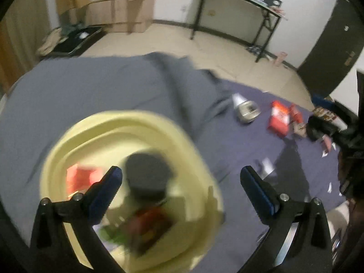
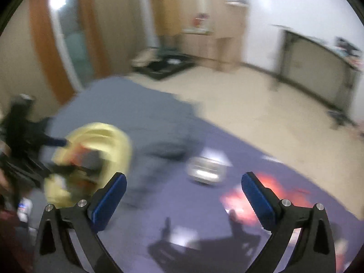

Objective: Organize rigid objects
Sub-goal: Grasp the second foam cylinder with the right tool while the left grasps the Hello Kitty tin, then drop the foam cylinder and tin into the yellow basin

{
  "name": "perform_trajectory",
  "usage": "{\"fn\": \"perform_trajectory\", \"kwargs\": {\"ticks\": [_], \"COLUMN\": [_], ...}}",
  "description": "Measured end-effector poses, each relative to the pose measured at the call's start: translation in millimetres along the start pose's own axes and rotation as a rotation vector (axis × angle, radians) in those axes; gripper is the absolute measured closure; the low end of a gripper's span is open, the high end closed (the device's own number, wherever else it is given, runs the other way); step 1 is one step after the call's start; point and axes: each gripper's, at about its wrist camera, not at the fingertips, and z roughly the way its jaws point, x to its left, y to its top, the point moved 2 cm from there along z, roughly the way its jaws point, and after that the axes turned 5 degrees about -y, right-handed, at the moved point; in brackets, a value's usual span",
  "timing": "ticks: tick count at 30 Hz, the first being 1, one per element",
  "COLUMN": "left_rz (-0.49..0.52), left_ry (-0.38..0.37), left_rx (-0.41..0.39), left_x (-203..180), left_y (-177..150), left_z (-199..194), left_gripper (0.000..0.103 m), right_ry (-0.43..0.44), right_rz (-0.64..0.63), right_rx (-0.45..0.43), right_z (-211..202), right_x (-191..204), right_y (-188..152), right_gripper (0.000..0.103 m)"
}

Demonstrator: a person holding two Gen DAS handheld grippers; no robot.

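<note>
While the yellow basin (image 1: 75,136) already held a dark-capped jar (image 1: 147,177) and red packet (image 1: 79,177), both grippers – left (image 1: 180,177), right (image 2: 183,185) – gaped empty; silver tin (image 1: 246,112) and red boxes (image 1: 279,119) remained out.

Round pale-yellow plastic basin (image 1: 127,136) sits near left, holding a dark-lidded jar (image 1: 147,177) and red packet (image 1: 79,177); silver tin (image 1: 246,111) and red carton (image 1: 278,119) lie far right.

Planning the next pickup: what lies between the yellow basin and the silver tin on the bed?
Only rumpled grey sheet lies between the yellow basin and silver tin, shown in the left wrist view.
</note>
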Motion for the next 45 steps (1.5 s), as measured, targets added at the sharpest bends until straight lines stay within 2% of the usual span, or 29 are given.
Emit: {"fn": "perform_trajectory", "kwargs": {"ticks": [3,5,9,13,16,18,20,21,22,23,24,27,29,32,35,37,38,39,40,42,45], "left_rz": [0.040,0.037,0.023,-0.006,-0.057,-0.123,-0.115,-0.077,-0.061,-0.061,-0.066,-0.068,-0.059,-0.019,-0.003,0.005,0.023,0.020,0.002,-0.058,-0.138], "left_ry": [0.054,0.064,0.087,0.120,0.120,0.125,0.116,0.164,0.169,0.151,0.143,0.133,0.079,0.046,0.069,0.135,0.175,0.254,0.287,0.318,0.307], "left_rx": [0.024,0.033,0.054,0.073,0.060,0.041,0.055,0.054,0.040,0.032,0.021,-0.112,-0.137,-0.197,-0.246,-0.348,-0.365,-0.334,-0.301,-0.207,-0.029], "left_x": [-54.2,-70.9,-94.5,-102.8,-98.5,-93.5,-100.2,-105.0,-107.8,-110.7,-110.8,-109.6,-107.7,-90.3,-55.7,-17.3,-1.9,24.3,41.5,86.4,131.7], "left_y": [30.5,40.1,60.8,69.4,75.5,77.0,78.6,78.2,78.1,77.5,78.3,83.3,86.6,91.1,84.6,68.8,59.8,46.9,35.4,8.3,-24.8], "left_z": [49.8,70.2,120.8,150.7,164.4,170.4,183.5,185.9,184.3,182.6,180.1,144.3,119.4,52.5,-1.9,-44.6,-55.8,-64.9,-68.1,-68.0,-49.9], "left_gripper": [0.000,0.000,0.000,0.000,0.002,0.010,0.034,0.039,0.047,0.047,0.047,0.047,0.047,0.047,0.047,0.047,0.047,0.047,0.047,0.047,0.047], "right_ry": [-0.175,-0.260,-0.288,-0.284,-0.277,-0.279,-0.278,-0.274,-0.279,-0.278,-0.277,-0.269,-0.253,-0.166,-0.033,0.077,0.152,0.237,0.285,0.354,0.410], "right_rz": [0.114,0.216,0.295,0.303,0.288,0.276,0.274,0.272,0.268,0.263,0.262,0.273,0.280,0.204,0.053,-0.042,-0.083,-0.124,-0.157,-0.261,-0.341], "right_rx": [0.039,0.082,0.151,0.176,0.169,0.169,0.173,0.179,0.182,0.187,0.185,0.138,0.072,-0.001,-0.025,-0.028,-0.020,-0.003,0.010,0.039,0.105], "right_z": [-3.8,-3.1,11.8,26.5,31.8,38.0,44.9,49.3,52.0,53.8,56.3,43.2,20.8,-4.7,-11.2,-12.0,-10.9,-8.9,-6.8,0.8,18.4], "right_x": [-80.3,-130.5,-168.8,-181.7,-190.9,-194.2,-196.6,-196.1,-195.8,-195.3,-194.5,-196.3,-192.5,-160.8,-96.1,-42.1,-10.6,24.5,50.3,117.6,186.3], "right_y": [-37.7,-70.9,-103.6,-116.8,-114.3,-112.3,-118.9,-118.9,-120.6,-121.8,-121.9,-118.2,-106.2,-74.2,-39.9,-25.1,-20.2,-18.0,-18.1,-26.5,-47.8], "right_gripper": [0.000,0.000,0.000,0.000,0.000,0.001,0.010,0.021,0.032,0.034,0.035,0.035,0.035,0.035,0.035,0.035,0.035,0.035,0.035,0.035,0.035]}}
